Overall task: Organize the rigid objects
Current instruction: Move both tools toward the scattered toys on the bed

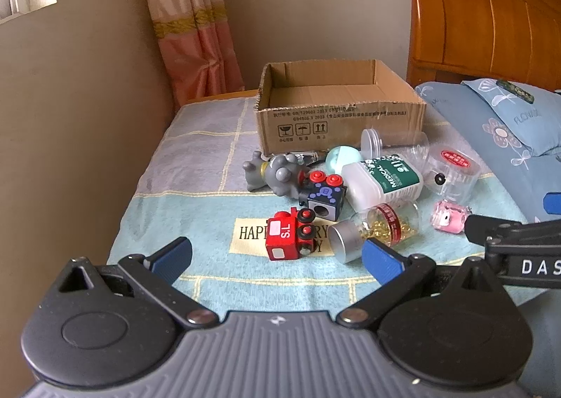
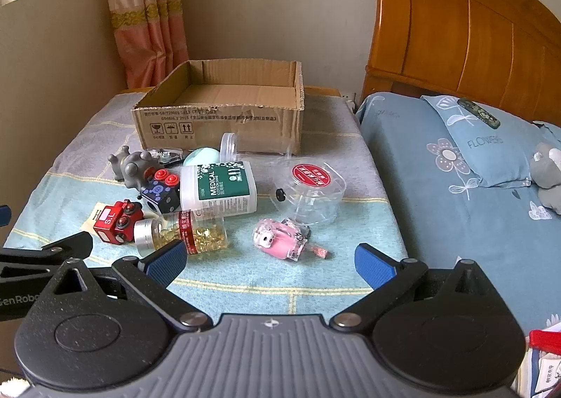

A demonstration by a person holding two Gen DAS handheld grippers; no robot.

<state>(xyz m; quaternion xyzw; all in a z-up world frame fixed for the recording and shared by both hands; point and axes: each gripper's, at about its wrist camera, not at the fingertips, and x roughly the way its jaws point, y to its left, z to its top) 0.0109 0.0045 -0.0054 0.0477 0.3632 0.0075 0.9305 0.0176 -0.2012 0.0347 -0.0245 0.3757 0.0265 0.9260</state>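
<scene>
An open cardboard box (image 1: 336,107) (image 2: 224,117) stands at the far side of a cloth-covered table. In front of it lie a red toy train (image 1: 289,235) (image 2: 117,222), a dark toy block with red buttons (image 1: 324,193) (image 2: 161,193), a grey toy animal (image 1: 273,172) (image 2: 133,166), a white MEDICAL bottle (image 1: 382,179) (image 2: 219,191), a capsule jar with a silver cap (image 1: 375,230) (image 2: 182,235), a pink toy (image 1: 448,217) (image 2: 280,238) and clear containers (image 1: 452,166) (image 2: 312,191). My left gripper (image 1: 277,263) is open, just short of the train. My right gripper (image 2: 270,263) is open, just short of the pink toy.
A bed with a blue flowered pillow (image 2: 484,145) and a wooden headboard (image 2: 455,30) lies to the right. A curtain (image 1: 189,19) and wall stand behind the table. A grey plush (image 2: 547,173) rests on the bed. The table's left edge drops off near the wall.
</scene>
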